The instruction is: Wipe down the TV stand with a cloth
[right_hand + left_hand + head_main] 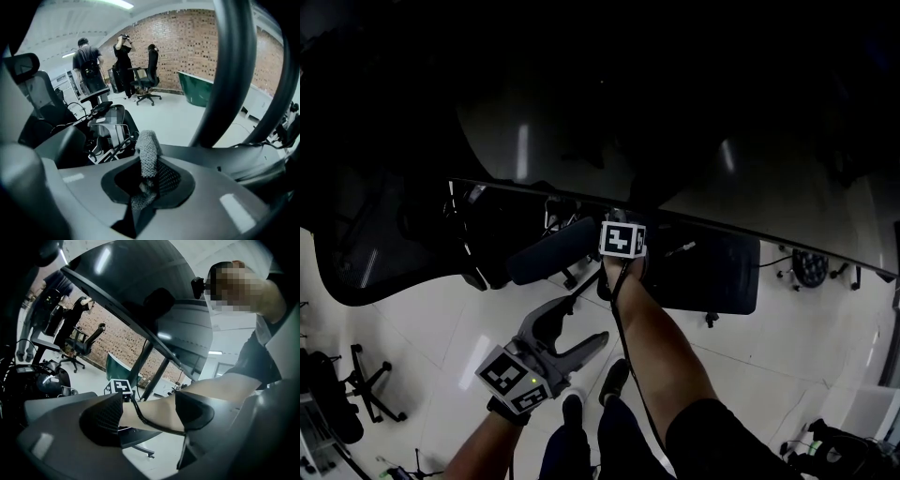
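**Right jaws clamped on cloth beside the stand's posts**

In the right gripper view the right gripper (147, 174) sits at lower centre, jaws together on a grey knitted cloth (148, 149). A rolled tuft of the cloth sticks up above the jaws, just left of centre. Two dark posts of the stand (232, 70) rise through the right half of that frame, close beyond the cloth; I cannot tell whether cloth and stand touch.

In the head view that gripper (622, 242) is at the centre, at the end of the outstretched forearm (652, 328), against the edge of a big dark curved panel (581, 112) that fills the upper frame.

The left gripper (577, 328) hangs lower, left of centre, over the pale floor (787, 347). Its own view shows the jaws well apart and gripping nothing: the forearm and a black cable (140, 418) pass behind the gap.

Background, upper left of the right gripper view: two people (89, 61), an office chair (149, 75) and a brick wall (197, 47).
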Tool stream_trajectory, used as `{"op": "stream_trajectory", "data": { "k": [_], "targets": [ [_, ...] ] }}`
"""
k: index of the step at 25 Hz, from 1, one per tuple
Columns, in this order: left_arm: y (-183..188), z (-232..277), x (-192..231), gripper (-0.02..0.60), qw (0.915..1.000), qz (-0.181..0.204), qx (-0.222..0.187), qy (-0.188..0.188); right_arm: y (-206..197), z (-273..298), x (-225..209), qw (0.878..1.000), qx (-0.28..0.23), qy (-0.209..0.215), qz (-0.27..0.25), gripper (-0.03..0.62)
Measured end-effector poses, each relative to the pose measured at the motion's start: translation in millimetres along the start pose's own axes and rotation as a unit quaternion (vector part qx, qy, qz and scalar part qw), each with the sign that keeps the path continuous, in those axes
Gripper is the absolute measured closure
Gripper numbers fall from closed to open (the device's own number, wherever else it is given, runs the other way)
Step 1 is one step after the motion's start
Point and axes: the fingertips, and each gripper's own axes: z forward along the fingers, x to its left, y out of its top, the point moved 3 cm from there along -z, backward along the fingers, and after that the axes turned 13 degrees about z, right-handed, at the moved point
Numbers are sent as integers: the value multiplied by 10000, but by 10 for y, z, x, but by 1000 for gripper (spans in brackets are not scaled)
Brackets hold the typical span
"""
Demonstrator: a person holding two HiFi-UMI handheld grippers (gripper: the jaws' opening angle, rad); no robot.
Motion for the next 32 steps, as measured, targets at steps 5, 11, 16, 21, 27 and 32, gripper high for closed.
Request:
{"op": "stream_trajectory", "data": {
  "k": [5,11,16,21,27,32],
  "targets": [
    [-54,19,17,206,9999,60,99,-5,-192,-69,71,9995,-21,260,-177,533],
    [-88,-19,-4,206,9997,131,195,20,-726,-361,120,9979,156,462,-437,533],
    [-107,-4,-115,206,9996,176,218,-73,-1129,-570,98,9959,275,578,-641,533],
    [-182,3,-250,206,9993,149,298,-163,-1325,-718,73,9920,245,763,-973,530],
    [-240,11,-396,206,9988,170,389,-243,-1231,-785,-70,9867,-7,766,-1433,465],
    [-299,66,-472,206,9984,175,457,-288,-1258,-815,-143,9859,-74,811,-1465,425]
  ]
}}
